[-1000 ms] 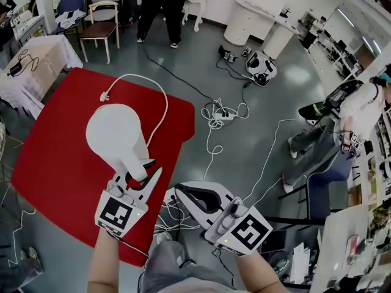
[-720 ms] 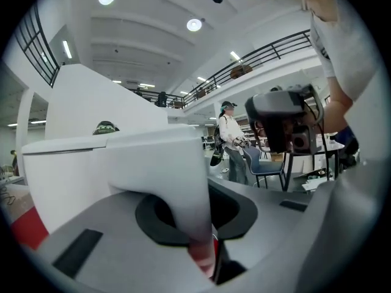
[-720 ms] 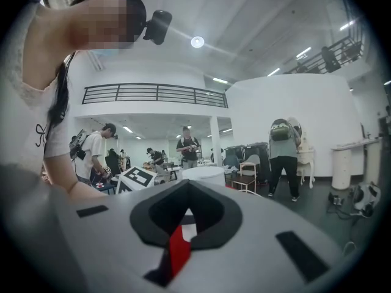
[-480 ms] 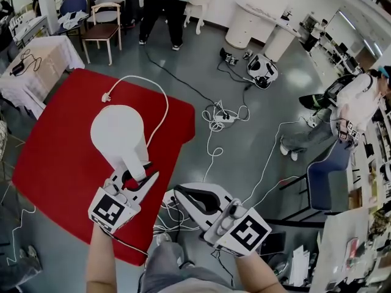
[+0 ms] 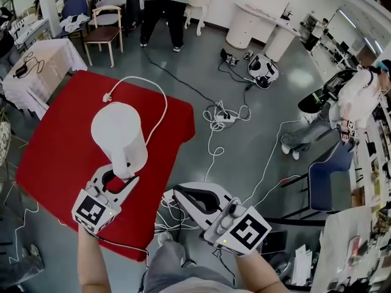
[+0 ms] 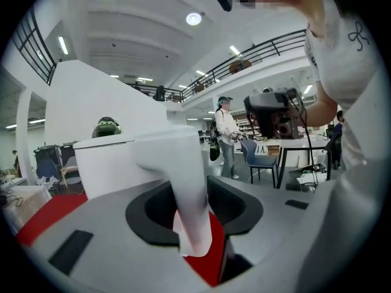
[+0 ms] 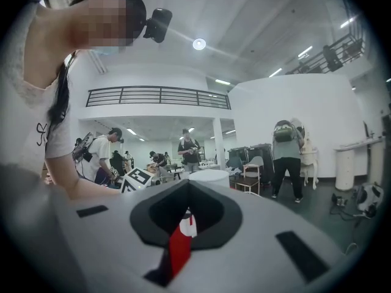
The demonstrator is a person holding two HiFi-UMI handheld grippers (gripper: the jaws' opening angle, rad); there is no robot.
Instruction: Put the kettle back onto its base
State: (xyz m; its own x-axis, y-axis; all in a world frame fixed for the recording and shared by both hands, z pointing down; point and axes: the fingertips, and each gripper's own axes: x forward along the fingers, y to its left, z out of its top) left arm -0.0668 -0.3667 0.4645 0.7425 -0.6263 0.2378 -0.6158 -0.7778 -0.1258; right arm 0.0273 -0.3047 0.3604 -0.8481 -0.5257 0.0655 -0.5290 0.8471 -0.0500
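Note:
The white kettle (image 5: 119,136) stands upright on the red tablecloth (image 5: 55,163). Its base is hidden under it, and a white cord (image 5: 164,105) loops out from it to a plug (image 5: 105,96). My left gripper (image 5: 119,176) is just in front of the kettle with its jaws opening. The kettle's handle (image 6: 186,188) still stands between the jaws, and a gap shows beside it. My right gripper (image 5: 177,193) hangs off the table's near right corner, its jaws together on nothing, with only a thin slit in the right gripper view (image 7: 183,224).
A power strip (image 5: 223,115) and loose cables lie on the grey floor right of the table. A chair (image 5: 104,26) and a standing person (image 5: 162,5) are at the back. A cloth-covered side table (image 5: 36,60) is at far left, and a seated person (image 5: 360,108) at right.
The kettle has gone from tilted to standing upright. My left gripper has opened off the handle and drawn back down-left toward me. The right gripper has not moved.

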